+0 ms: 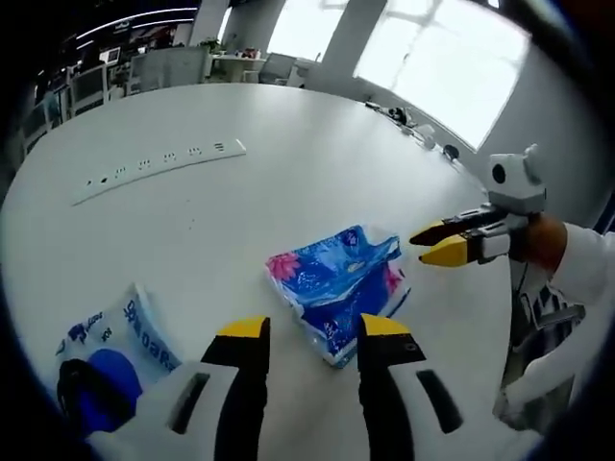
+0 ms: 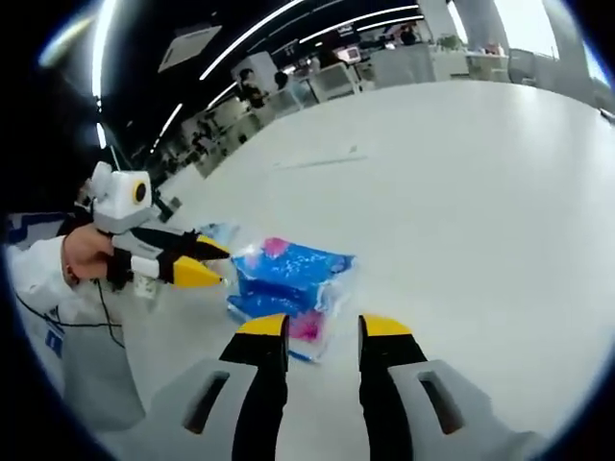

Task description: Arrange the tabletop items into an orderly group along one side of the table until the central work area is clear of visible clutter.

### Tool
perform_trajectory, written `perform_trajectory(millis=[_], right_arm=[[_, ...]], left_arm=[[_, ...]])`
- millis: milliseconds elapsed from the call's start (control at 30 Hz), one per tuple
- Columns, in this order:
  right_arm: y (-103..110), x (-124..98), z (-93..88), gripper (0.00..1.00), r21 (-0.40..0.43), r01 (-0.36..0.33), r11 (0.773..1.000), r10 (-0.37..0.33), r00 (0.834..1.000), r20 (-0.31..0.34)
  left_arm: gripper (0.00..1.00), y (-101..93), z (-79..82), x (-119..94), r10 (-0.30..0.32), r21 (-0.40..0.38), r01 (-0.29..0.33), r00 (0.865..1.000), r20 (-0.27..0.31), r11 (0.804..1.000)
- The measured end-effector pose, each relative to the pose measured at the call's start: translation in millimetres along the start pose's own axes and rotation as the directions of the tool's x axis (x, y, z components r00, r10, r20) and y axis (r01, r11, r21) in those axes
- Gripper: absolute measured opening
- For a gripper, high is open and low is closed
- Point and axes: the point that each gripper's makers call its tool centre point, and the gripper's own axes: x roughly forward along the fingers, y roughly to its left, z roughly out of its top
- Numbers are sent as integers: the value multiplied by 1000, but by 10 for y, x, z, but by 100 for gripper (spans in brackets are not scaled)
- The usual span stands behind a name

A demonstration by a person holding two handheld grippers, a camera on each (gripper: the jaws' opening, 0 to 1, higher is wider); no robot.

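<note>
The white table (image 1: pixel 317 163) stands in an open office with bright windows. A blue tissue pack (image 1: pixel 338 288) lies near its middle, just ahead of both grippers. The left gripper (image 1: pixel 312 331) and right gripper (image 2: pixel 322 331) both have their jaws apart and hold nothing. The soft wrapper may slip or tear if it is pinched only at an edge.

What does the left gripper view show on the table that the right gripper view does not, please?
The left gripper view shows a long white power strip and a white pack with blue print near the left hand-held gripper. The right gripper view shows distant office desks. Both share the blue floral plastic tissue pack on the round white table, with each open hand-held gripper, including the right one, facing it from opposite sides.
</note>
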Motion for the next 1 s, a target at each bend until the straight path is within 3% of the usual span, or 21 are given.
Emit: perform_trajectory(millis=[467, 1000], right_arm=[[129, -124, 120, 30, -25, 0, 1000, 1, 999, 38], [323, -255, 260, 43, -67, 8, 998, -4, 997, 71]], left_arm=[[47, -72, 109, -240, 1, 23, -2, 999, 48, 1000], [56, -175, 213, -527, -4, 70, -2, 995, 98, 998]])
